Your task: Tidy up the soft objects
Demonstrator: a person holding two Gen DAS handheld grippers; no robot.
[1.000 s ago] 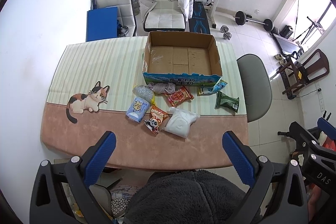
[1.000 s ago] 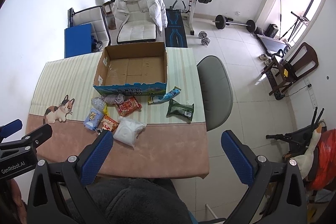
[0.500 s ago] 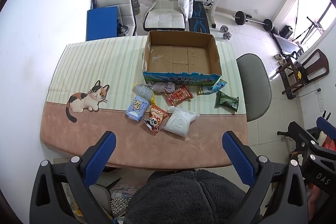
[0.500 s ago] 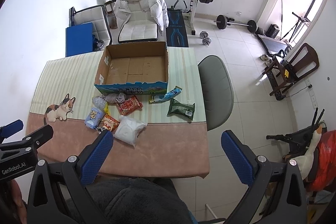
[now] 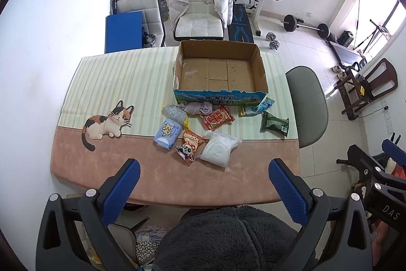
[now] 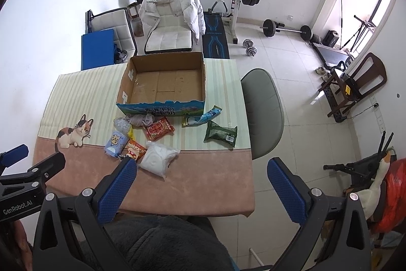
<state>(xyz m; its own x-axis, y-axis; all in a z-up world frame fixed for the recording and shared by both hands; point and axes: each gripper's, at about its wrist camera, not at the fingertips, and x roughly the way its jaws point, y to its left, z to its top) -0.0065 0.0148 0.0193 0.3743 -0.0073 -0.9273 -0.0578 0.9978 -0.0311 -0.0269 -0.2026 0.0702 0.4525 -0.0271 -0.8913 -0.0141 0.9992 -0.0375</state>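
Note:
An open, empty cardboard box (image 5: 219, 71) (image 6: 162, 81) stands on the table. In front of it lie soft packets: a white bag (image 5: 218, 149) (image 6: 159, 158), a red snack bag (image 5: 217, 117) (image 6: 159, 128), a green bag (image 5: 274, 124) (image 6: 220, 134), a light blue pack (image 5: 167, 133) (image 6: 116, 143), a cartoon snack bag (image 5: 190, 146), a blue-white wrapper (image 5: 256, 108) (image 6: 202, 117) and a grey cloth (image 5: 199, 108) (image 6: 141, 119). My left gripper (image 5: 203, 182) and right gripper (image 6: 201, 180) are open and empty, high above the table's near edge.
The table (image 5: 106, 83) has a striped and pink cloth with a cat picture (image 5: 106, 122). A grey chair (image 5: 307, 103) stands at its right side. A white-jacketed chair (image 5: 200, 14), a blue panel (image 5: 123, 31) and weights (image 5: 304, 26) are behind.
Both views have shifted only slightly; the right view has drifted a little so the table sits a touch lower. Nothing on the table has moved.

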